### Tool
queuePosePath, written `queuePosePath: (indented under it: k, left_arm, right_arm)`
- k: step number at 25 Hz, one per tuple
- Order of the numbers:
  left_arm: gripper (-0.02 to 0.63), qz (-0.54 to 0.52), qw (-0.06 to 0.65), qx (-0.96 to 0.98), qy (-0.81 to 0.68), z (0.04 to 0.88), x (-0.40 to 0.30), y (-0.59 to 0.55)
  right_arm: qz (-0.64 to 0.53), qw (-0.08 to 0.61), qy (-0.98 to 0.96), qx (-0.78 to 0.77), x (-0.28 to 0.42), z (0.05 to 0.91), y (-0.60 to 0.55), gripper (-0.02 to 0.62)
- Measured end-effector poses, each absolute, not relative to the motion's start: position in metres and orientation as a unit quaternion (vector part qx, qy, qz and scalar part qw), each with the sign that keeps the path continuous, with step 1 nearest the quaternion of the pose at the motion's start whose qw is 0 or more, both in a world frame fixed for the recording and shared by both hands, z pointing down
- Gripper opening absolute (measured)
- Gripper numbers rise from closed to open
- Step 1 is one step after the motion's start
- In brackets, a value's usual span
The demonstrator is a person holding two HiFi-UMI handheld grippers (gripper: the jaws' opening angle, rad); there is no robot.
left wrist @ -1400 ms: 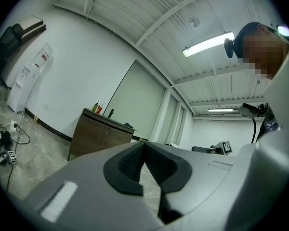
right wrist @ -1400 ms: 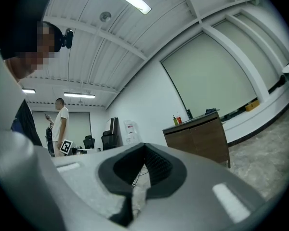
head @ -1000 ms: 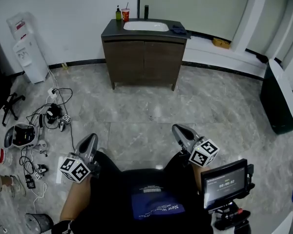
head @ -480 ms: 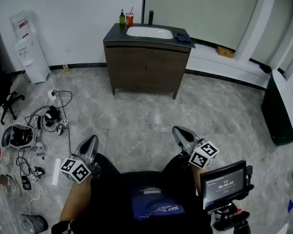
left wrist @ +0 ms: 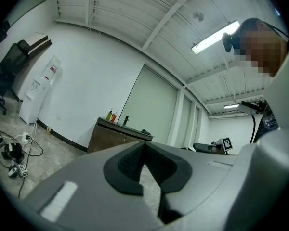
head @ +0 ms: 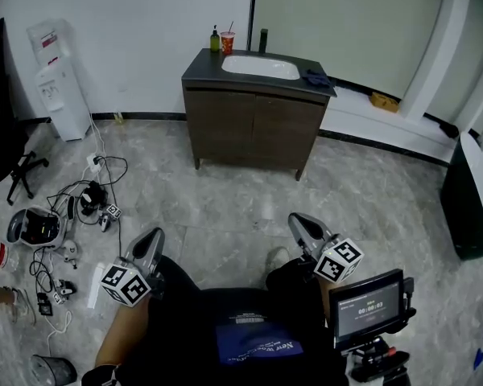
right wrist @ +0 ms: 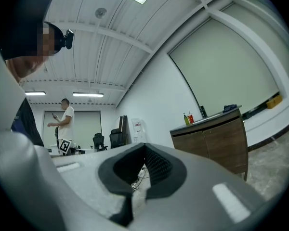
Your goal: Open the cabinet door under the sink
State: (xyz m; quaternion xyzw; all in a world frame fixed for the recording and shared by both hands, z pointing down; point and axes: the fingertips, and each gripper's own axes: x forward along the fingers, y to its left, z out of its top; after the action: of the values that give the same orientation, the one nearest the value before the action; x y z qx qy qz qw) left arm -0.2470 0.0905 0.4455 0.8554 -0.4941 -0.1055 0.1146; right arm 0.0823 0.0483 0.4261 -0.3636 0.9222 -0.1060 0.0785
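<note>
The dark wooden cabinet (head: 253, 131) stands against the far wall with both doors closed, under a white sink (head: 262, 65) set in a dark top. A bottle, a red cup and a dark cloth are on the top. Both grippers are held low in front of the person, far from the cabinet with bare floor between. My left gripper (head: 154, 235) points level at the cabinet (left wrist: 114, 138), and its fingertips meet with nothing between them (left wrist: 144, 145). My right gripper (head: 295, 219) is also shut and empty (right wrist: 144, 146), with the cabinet (right wrist: 216, 138) to its right.
A white water dispenser (head: 60, 87) stands left of the cabinet. Cables and small devices (head: 80, 203) lie on the floor at left, near an office chair (head: 4, 139). A dark unit (head: 471, 207) stands at right. A small screen (head: 366, 308) is by the right hand. A person (right wrist: 62, 119) stands in the back.
The cabinet has come nearer and shifted right and down in the head view as the person and both grippers moved toward it. Both grippers' jaws look the same.
</note>
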Motion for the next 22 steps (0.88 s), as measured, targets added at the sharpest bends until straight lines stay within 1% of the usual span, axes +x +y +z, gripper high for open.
queuePosePath:
  k: [3,6,11,22]
  left_arm:
    - [0.002,-0.098,0.120,0.858,-0.489,0.444,-0.239,0.074]
    - [0.002,-0.101,0.117,0.867,-0.474,0.440,-0.218,0.049]
    - [0.002,-0.086,0.119,0.885,-0.441,0.445,-0.186,0.036]
    - [0.002,-0.083,0.112,0.899,-0.416,0.437,-0.156,-0.014]
  right_arm:
    - [-0.119,0.084,0.917,-0.370,0.090,0.437,0.037,0.002]
    - [-0.120,0.084,0.915,-0.375,0.104,0.441,0.022,0.002]
    - [-0.125,0.103,0.902,-0.401,0.130,0.445,0.019,0.002]
    - [-0.117,0.111,0.888,-0.431,0.167,0.446,-0.002,0.002]
